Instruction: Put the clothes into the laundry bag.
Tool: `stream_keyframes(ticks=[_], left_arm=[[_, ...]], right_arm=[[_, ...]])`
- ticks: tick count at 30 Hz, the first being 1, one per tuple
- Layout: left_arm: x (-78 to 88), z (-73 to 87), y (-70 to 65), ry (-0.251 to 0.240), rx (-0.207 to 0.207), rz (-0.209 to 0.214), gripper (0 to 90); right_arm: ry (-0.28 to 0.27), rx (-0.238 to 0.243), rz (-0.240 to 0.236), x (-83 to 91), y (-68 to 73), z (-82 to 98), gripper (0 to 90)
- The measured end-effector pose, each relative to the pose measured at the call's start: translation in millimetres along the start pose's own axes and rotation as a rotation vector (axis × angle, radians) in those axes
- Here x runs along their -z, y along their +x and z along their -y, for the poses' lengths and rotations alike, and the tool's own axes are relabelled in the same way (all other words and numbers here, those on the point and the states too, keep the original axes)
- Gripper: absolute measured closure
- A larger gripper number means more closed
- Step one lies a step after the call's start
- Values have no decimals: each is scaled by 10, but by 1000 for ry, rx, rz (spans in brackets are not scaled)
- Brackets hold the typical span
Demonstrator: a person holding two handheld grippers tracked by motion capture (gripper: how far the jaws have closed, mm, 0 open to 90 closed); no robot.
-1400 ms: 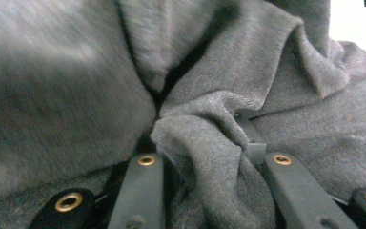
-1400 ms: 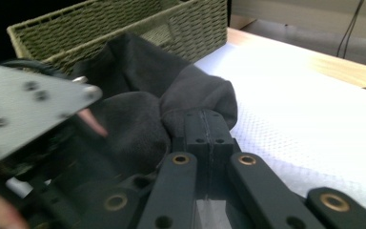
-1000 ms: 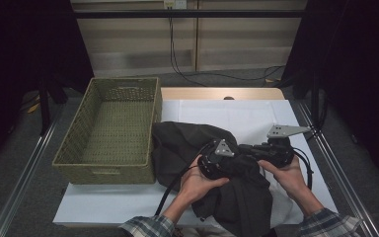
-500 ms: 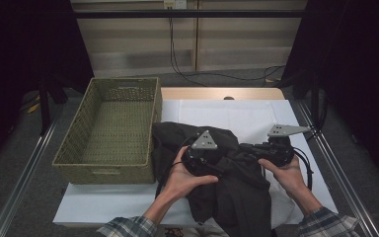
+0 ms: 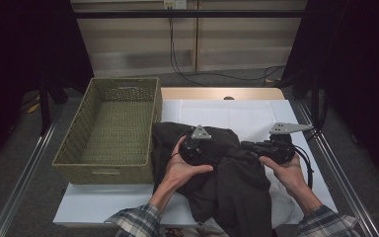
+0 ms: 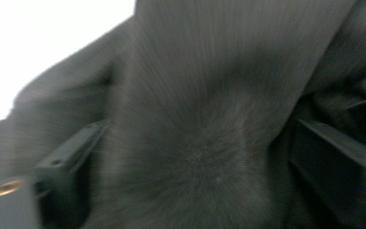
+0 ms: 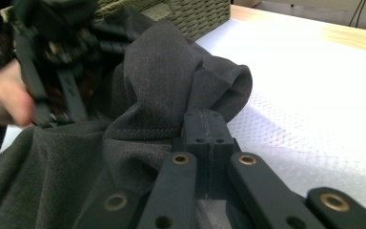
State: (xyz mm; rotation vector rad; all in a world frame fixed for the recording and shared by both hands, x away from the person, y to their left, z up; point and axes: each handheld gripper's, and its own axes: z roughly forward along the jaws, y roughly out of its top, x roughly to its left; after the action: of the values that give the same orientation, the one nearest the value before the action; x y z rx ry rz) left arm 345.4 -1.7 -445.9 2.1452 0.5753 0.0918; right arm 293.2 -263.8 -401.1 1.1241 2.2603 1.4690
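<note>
On the white table cover, just right of the woven basket, the dark grey garment lies crumpled, its left edge against the basket wall and its lower end hanging toward my side of the table.

Left gripper: held over the garment's upper left part, hand wrapped under the body. My jaws have just been opening; in the left gripper view they stand well apart, one at each side of the frame, with a bulge of grey cloth between them. The pads do not press on it as far as the blurred frame shows. A patch of white cover shows at upper left in that view.

Right gripper: held at the garment's right side, near the right edge of the cover. Jaws fully together in the right gripper view, pinching a fold of the garment at its stitched edge; cloth rises in a peak just beyond the tips. My left gripper shows blurred at upper left there, with the basket behind it.
</note>
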Motion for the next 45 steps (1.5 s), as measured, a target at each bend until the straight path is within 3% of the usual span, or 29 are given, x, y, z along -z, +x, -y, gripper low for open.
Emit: stream_keyframes(ticks=[1, 3, 4, 7, 10, 11, 15, 17, 21, 24, 26, 27, 32, 35, 36, 41, 45], left_arm=[[-10, 7, 8, 11, 9, 3, 276], [38, 1, 21, -19, 10, 60, 574], [80, -17, 1, -15, 1, 66, 671], [199, -65, -79, -42, -20, 96, 813], [279, -115, -148, -89, -14, 153, 820], [282, -137, -186, -84, -32, 166, 821], [245, -224, -368, -96, -68, 188, 819], [191, -247, -418, -99, -67, 205, 814], [23, -250, -522, -75, -85, 233, 817], [-103, -256, -617, -25, -131, 236, 826], [-175, -263, -673, 34, -166, 214, 833], [-209, -255, -674, 36, -176, 219, 834], [-358, -205, -614, 105, -175, 162, 847], [-435, -188, -569, 107, -158, 127, 853], [-432, -201, -551, 128, -181, 124, 854], [-442, -196, -514, 110, -147, 99, 850], [-380, -156, -517, 27, -84, 106, 803]], right_arm=[[3, -2, 4, -8, -12, 2, 900], [9, -6, 15, -25, -43, 12, 900], [5, -16, 15, -31, -58, 17, 900], [1, -26, 31, -39, -89, 11, 900], [8, -32, 48, -85, -106, 20, 900], [10, -31, 47, -100, -112, 23, 900], [14, -31, 56, -156, -93, 21, 900], [16, -29, 53, -174, -89, 23, 900], [13, -27, 44, -179, -97, 21, 900], [3, -28, 36, -171, -84, 4, 900], [-9, -21, 25, -143, -73, -19, 900], [-17, -20, 23, -120, -66, -29, 900], [-53, 0, 34, 55, -7, -113, 900], [-46, 11, 44, 123, 42, -116, 900], [-41, 15, 49, 136, 59, -109, 900], [-13, 13, 33, 181, 140, -13, 900], [5, -1, 36, 164, 158, 116, 900]])
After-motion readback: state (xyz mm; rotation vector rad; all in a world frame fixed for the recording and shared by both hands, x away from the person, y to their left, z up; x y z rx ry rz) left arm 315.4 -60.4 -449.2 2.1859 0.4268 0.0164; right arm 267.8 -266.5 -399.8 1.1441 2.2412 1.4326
